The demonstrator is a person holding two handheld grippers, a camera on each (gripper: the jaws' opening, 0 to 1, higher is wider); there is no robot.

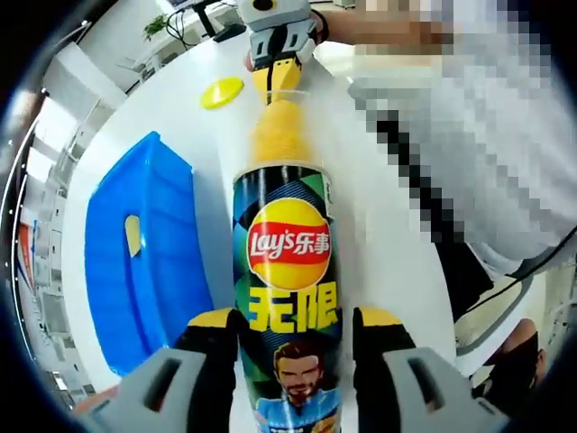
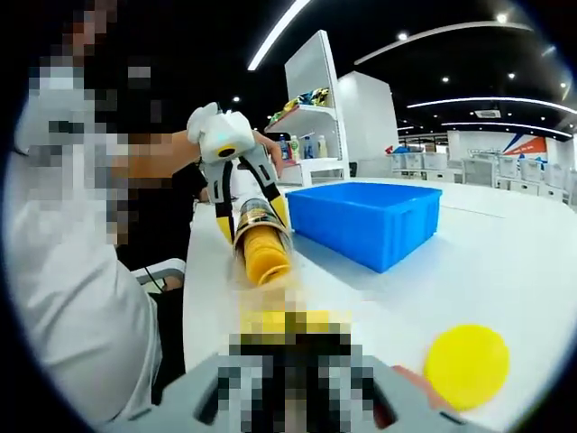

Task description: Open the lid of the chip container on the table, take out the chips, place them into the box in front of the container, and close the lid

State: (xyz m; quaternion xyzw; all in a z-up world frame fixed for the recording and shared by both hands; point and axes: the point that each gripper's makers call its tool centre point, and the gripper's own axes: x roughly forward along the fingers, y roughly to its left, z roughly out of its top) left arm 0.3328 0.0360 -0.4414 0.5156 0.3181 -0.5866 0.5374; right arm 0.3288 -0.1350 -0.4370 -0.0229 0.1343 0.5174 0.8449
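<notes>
I've got the chip container (image 1: 287,271) clamped between my left gripper (image 1: 293,338) jaws, one yellow-tipped jaw pressed on each side of the can, right at the lower part of the label. The can is lying over, mouth pointing away from me, lid off. A stack of chips (image 1: 276,131) sticks out of the open mouth, pale yellow and a bit blurred.

At the far end of that stack is my right gripper (image 1: 273,79), its yellow jaws closed on a clear tray holding the chips. In the right gripper view its jaw tips are mosaicked over, so there I cannot tell how they stand.

From that right gripper view, the left gripper (image 2: 252,221) holds the can (image 2: 259,236) tilted above the white bench (image 2: 505,271), chips (image 2: 267,257) showing at its mouth.

The yellow lid (image 1: 222,92) lies flat on the bench, beyond the can's mouth and off to its left; in the right gripper view the lid (image 2: 466,365) sits near my jaws.

The blue box (image 1: 140,262) stands on the bench just beside the can, on its left. One chip (image 1: 132,234) rests inside it.
</notes>
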